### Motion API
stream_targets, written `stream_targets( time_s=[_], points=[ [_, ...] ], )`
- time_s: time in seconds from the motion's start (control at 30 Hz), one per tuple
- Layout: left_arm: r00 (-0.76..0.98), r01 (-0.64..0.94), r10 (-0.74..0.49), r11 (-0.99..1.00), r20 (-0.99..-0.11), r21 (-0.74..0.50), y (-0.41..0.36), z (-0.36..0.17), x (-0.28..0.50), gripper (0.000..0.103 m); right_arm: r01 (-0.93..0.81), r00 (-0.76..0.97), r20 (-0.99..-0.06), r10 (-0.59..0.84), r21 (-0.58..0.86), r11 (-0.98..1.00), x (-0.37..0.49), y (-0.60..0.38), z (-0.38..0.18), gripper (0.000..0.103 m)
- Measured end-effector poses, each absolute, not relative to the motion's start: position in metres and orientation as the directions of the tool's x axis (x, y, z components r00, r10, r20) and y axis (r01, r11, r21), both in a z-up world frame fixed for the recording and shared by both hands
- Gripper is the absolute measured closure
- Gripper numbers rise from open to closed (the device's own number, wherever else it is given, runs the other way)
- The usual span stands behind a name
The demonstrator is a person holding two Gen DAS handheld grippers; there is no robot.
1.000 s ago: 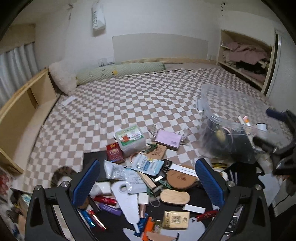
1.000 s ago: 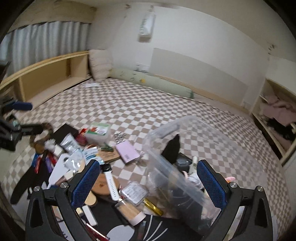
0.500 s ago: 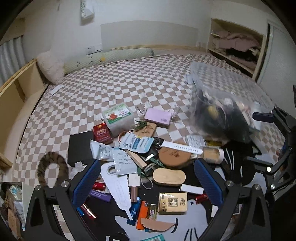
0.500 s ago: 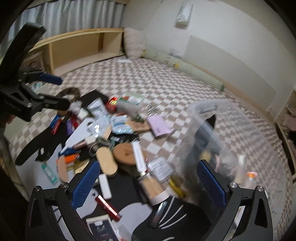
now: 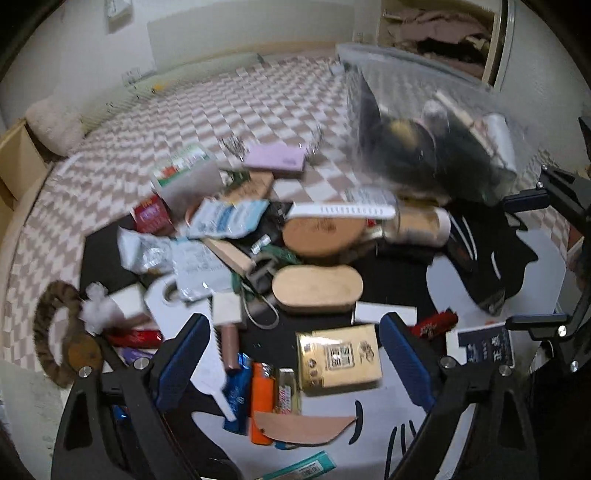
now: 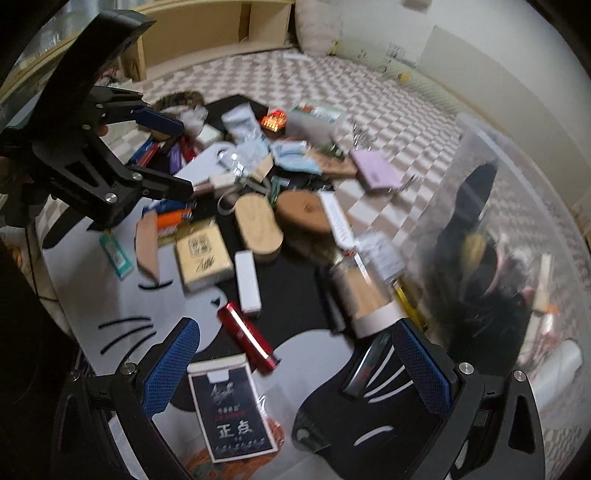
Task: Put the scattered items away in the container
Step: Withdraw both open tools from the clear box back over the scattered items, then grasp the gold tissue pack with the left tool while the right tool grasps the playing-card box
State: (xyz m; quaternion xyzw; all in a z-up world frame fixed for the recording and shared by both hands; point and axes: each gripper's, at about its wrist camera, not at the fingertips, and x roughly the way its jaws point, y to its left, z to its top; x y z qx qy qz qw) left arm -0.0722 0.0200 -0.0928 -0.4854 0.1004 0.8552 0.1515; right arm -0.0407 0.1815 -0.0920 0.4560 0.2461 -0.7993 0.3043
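Observation:
A clear plastic container (image 5: 424, 122) with dark items inside stands at the right of a heap of small items; it also shows in the right wrist view (image 6: 509, 236). My left gripper (image 5: 291, 365) is open and empty, low over a gold box (image 5: 338, 360), an orange lighter (image 5: 260, 402) and a wooden oval (image 5: 317, 288). My right gripper (image 6: 295, 365) is open and empty above a dark card pack (image 6: 231, 406) and a red tube (image 6: 245, 336). The left gripper also shows in the right wrist view (image 6: 177, 158).
The heap lies on a black-and-white cat mat (image 6: 122, 306) on a checkered bed cover (image 5: 236, 107). A purple box (image 5: 275, 158), a white watch strap (image 5: 340, 210), a beige tube (image 5: 421, 223) and a furry brown ring (image 5: 48, 332) lie around. Wooden shelf at left (image 6: 207, 33).
Both grippers have dropped lower and closer over the heap. The left gripper has come into the right wrist view's upper left. The container looms larger.

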Motion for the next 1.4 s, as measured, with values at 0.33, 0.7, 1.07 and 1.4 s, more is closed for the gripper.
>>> stream_targets(
  time_s=[0.33,0.7,1.07,1.4],
  points=[
    [-0.386,-0.421,0.188,-0.907,-0.903,-0.009,0.037,-0.137,-0.065,0.01,0.749,-0.308,-0.925,-0.222,-0.092,-0.656,-0.028,0.176,-0.124,0.0],
    [-0.337,-0.474,0.168,-0.881,-0.927,0.012,0.057,-0.167,-0.062,0.021,0.79,-0.232,-0.957,-0.171,-0.083,-0.608,-0.014,0.167,-0.159,0.0],
    [-0.326,-0.478,0.16,-0.878,-0.932,0.016,0.061,-0.181,-0.061,0.021,0.805,-0.183,-0.976,-0.119,-0.079,-0.588,-0.005,0.166,-0.19,0.0],
    [-0.309,-0.482,0.178,-0.876,-0.934,-0.008,0.059,-0.18,-0.066,0.025,0.818,-0.147,-0.978,-0.149,-0.035,-0.574,-0.006,0.168,-0.179,0.039]
  ],
)
